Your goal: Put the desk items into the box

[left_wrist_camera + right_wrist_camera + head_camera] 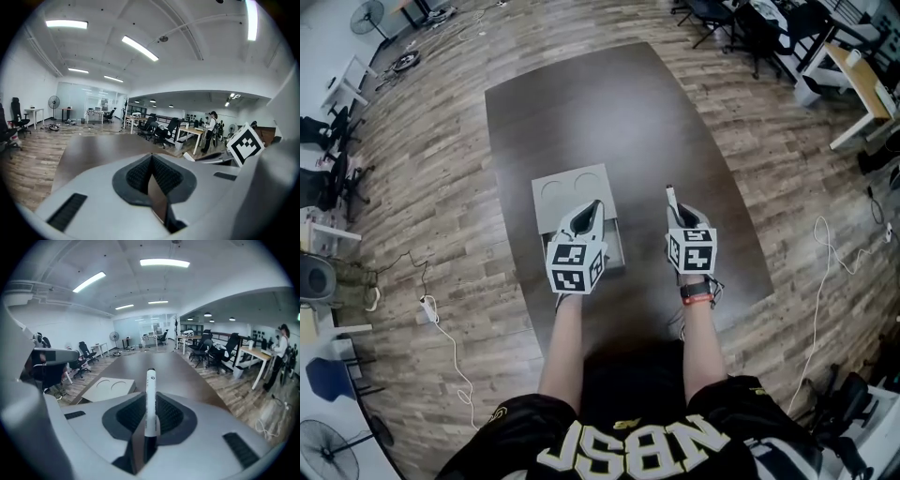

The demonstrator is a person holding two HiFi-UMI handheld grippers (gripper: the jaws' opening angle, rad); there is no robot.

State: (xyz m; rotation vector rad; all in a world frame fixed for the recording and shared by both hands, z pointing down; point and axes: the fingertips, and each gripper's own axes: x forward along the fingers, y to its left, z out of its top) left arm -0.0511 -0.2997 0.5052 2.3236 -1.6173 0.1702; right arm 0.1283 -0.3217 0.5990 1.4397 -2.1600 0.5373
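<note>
The right gripper (150, 427) had its jaws closed on a white marker (150, 390) with a dark end. The marker stood out forward between the pads, its tip aimed along the dark brown table (187, 376). In the head view this gripper (678, 217) sat right of centre, above the bare tabletop (609, 112), with the marker (670, 197) poking out toward the top of the frame.

The left gripper (151, 159) had its jaws brought together at the tips, and nothing showed between them. In the head view it (596, 206) hung left of centre, over the pale grey box (542, 192). The box lay on the table near the middle of the frame, and a flat panel with two round marks formed its far part. Whether that gripper touched the box could not be told.

In the right gripper view the box (105, 390) lay at lower left, apart from the marker. The marker was held over the table to the right of the box and was not in it.

The left gripper view caught the square-marked cube of the right gripper at its right edge. A wooden floor, office chairs and desks surrounded the table.
</note>
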